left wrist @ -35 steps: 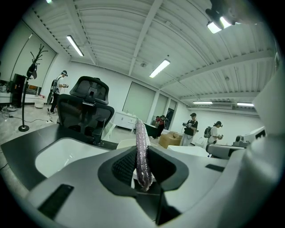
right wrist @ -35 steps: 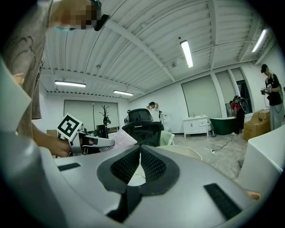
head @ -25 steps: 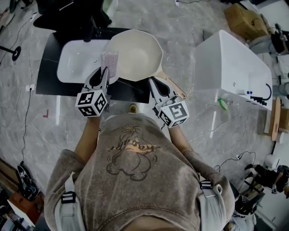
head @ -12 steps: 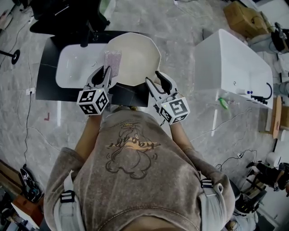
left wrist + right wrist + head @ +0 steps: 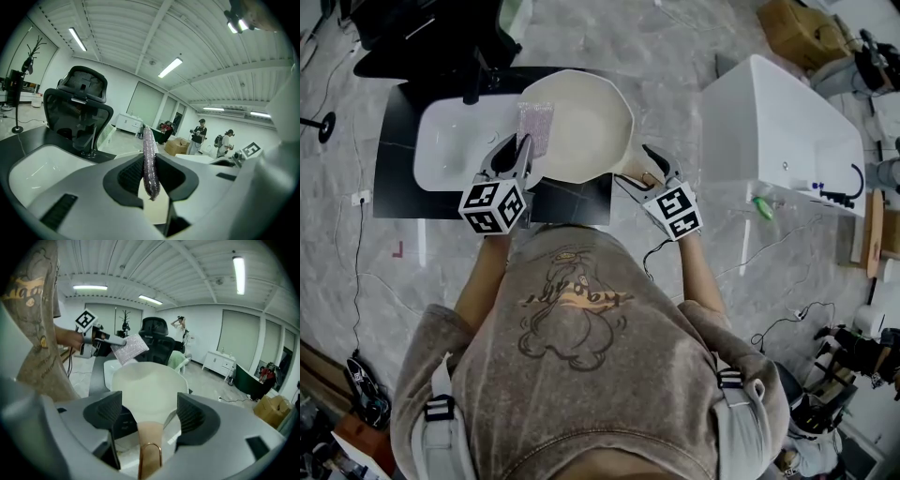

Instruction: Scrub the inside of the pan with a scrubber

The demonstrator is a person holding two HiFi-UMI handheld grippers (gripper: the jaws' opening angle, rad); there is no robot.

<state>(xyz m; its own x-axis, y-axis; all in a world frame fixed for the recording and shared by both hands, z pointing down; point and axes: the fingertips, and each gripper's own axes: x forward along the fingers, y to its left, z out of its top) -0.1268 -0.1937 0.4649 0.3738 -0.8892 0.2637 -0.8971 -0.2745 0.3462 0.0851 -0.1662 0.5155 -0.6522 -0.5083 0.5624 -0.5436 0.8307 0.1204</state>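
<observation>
The cream pan [image 5: 581,127] rests on the right end of a white basin [image 5: 450,141], its tan handle [image 5: 643,172] pointing toward me. My left gripper [image 5: 517,150] is shut on a flat silvery-pink scrubber [image 5: 534,129], held upright over the pan's left rim. In the left gripper view the scrubber [image 5: 150,164] stands edge-on between the pads. My right gripper [image 5: 645,172] is open. Its jaws have just been opening, and the handle [image 5: 149,446] lies between them without touching the pads. The right gripper view looks along the handle into the pan [image 5: 147,387], with the scrubber [image 5: 130,348] beyond.
Basin and pan sit on a black table [image 5: 403,183]. A large white tub [image 5: 787,131] stands to the right. A black office chair [image 5: 79,108] is behind the table. People [image 5: 199,136] stand far back. Cables run across the floor.
The right gripper has swung right and down and opened, so its jaws now straddle the pan handle. The left gripper still holds the scrubber at the pan's left rim.
</observation>
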